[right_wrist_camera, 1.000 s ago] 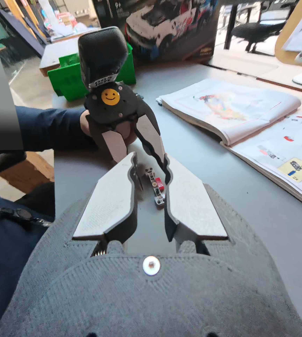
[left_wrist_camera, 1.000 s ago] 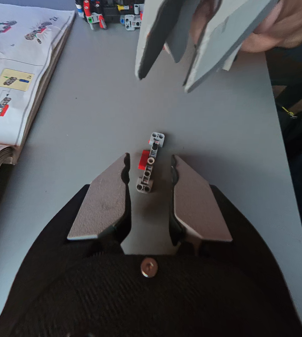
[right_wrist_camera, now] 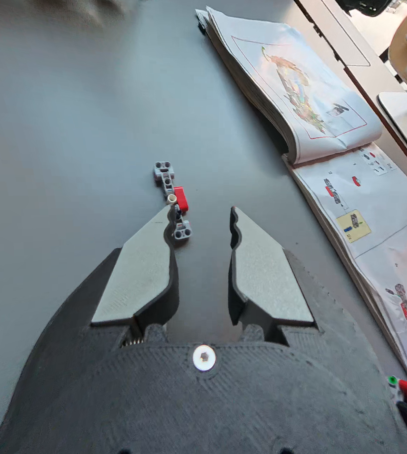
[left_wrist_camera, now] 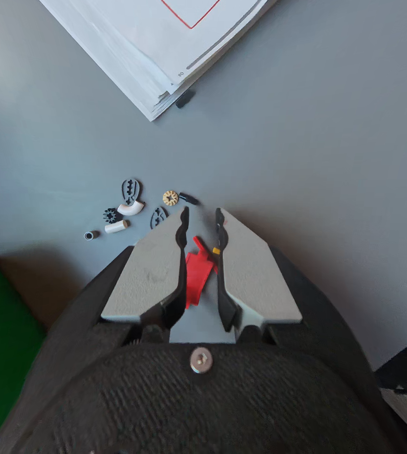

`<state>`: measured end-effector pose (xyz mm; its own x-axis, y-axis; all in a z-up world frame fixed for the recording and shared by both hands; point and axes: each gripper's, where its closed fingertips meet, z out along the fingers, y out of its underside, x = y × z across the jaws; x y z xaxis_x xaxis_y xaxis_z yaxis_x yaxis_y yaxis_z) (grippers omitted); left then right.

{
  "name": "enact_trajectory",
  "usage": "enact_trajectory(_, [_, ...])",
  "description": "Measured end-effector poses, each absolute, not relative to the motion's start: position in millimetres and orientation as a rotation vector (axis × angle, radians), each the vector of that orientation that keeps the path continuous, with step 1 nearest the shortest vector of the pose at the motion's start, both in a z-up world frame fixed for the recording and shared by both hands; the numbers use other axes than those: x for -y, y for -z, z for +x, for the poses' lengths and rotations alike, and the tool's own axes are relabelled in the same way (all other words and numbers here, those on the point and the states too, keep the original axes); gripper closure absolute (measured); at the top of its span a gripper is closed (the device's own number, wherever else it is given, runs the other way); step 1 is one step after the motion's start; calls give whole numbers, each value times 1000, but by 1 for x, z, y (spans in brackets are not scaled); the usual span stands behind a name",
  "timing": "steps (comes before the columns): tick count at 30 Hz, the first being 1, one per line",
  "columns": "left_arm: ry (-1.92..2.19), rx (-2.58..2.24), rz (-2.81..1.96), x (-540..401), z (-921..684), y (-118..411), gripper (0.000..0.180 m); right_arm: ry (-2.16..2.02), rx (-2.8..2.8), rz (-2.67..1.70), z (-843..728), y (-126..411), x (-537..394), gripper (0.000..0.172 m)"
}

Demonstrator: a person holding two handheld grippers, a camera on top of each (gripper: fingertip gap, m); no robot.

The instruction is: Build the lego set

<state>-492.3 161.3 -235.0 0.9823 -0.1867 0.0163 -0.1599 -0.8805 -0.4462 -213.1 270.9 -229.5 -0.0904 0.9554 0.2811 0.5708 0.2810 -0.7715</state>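
A red plastic part point(left_wrist_camera: 197, 272) is gripped in the left tongs point(left_wrist_camera: 202, 216) above loose gears point(left_wrist_camera: 170, 197) on the grey tabletop point(left_wrist_camera: 320, 172), while the right tongs point(right_wrist_camera: 200, 208) are seen released, with a grey-and-red beam assembly point(right_wrist_camera: 173, 199) lying at their left fingertip.

Loose parts point(left_wrist_camera: 123, 213) left of open tabletop point(left_wrist_camera: 320, 172)

Each tool point(left_wrist_camera: 202, 212) has grey fingers point(right_wrist_camera: 146, 265), black ribbed body, silver screw point(right_wrist_camera: 203, 357).
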Motion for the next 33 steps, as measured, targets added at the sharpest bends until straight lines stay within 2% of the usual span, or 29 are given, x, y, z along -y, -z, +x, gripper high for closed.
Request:
enact_trajectory(3, [89, -194, -2691, -166, -495, 245, 160, -504, 1724, -1448, -215, 235, -293, 142])
enact_trajectory(17, [-2, -181, -2676, -171, -501, 246, 178, -600, 1660, -1356, -213, 218, -287, 150])
enact_trajectory(27, [99, -394, -2662, -172, -452, 247, 178, -641, 1635, -1350, -212, 213, -286, 154])
enact_trajectory(33, [85, -667, -2522, -184, -386, 242, 179, -807, 1530, -1385, -205, 197, -291, 165])
